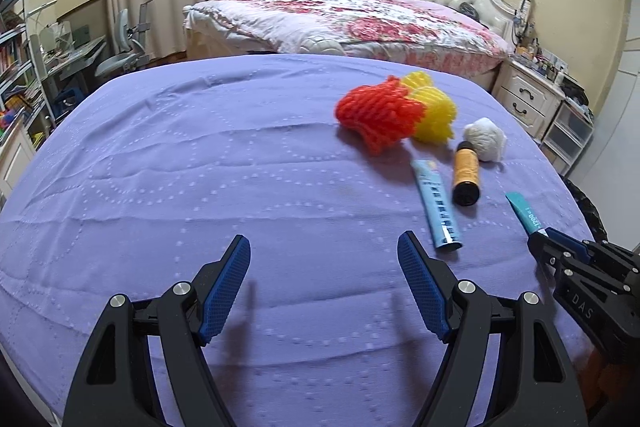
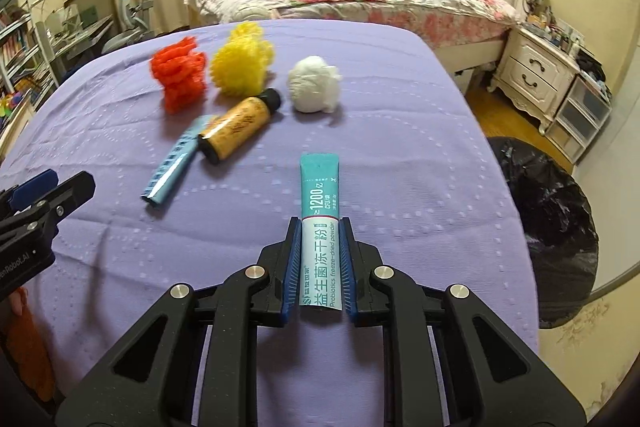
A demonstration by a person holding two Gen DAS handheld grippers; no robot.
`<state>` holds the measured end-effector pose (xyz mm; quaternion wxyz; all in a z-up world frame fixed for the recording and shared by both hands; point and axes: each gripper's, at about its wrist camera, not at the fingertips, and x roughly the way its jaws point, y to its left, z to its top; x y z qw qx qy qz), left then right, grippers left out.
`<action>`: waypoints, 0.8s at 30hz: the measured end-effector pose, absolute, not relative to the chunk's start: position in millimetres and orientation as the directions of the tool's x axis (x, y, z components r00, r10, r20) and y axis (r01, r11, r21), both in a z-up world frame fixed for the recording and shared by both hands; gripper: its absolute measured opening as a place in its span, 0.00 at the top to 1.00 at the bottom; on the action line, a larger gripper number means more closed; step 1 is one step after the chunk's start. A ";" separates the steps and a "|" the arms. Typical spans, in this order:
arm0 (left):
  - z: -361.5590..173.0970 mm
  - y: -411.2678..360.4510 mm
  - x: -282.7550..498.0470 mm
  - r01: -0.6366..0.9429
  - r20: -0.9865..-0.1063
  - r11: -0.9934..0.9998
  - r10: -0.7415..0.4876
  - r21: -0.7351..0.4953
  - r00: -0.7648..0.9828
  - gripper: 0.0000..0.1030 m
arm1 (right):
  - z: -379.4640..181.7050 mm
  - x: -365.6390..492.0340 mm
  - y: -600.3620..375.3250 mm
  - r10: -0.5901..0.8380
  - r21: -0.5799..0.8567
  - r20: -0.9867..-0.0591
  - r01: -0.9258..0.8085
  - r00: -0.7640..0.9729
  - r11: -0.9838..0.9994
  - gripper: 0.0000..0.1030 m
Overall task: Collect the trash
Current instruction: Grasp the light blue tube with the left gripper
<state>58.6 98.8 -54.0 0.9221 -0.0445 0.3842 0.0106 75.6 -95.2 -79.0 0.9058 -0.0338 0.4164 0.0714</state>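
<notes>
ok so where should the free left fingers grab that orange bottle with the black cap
Across the orange cylindrical bottle's label-covered middle, from above. It lies flat on the purple cloth, its long sides exposed, though the light blue sachet lies close along one side.

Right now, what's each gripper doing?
Left gripper: open, empty.
Right gripper: shut on the teal sachet.

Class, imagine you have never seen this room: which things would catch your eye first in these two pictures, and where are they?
The teal sachet clamped in the right gripper stands out, low in the middle of the right wrist view. Behind it, the red foam net and yellow foam net glow on the purple cloth. A black bin bag gapes off the cloth's right edge.
</notes>
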 end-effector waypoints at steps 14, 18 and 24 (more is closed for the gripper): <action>-54.8 51.7 85.7 -0.010 -0.725 0.999 -0.031 -0.052 0.688 0.28 | -80.7 83.3 -127.7 0.120 0.043 -0.746 -0.132 0.656 0.990 0.82; -58.1 44.1 94.9 -0.012 -0.741 1.000 -0.013 -0.027 0.672 0.28 | -80.5 85.5 -130.6 0.133 0.056 -0.743 -0.137 0.656 0.989 0.82; -67.0 43.1 102.3 -0.001 -0.778 1.000 -0.021 -0.028 0.628 0.46 | -81.0 85.5 -131.2 0.144 0.067 -0.740 -0.142 0.657 0.988 0.82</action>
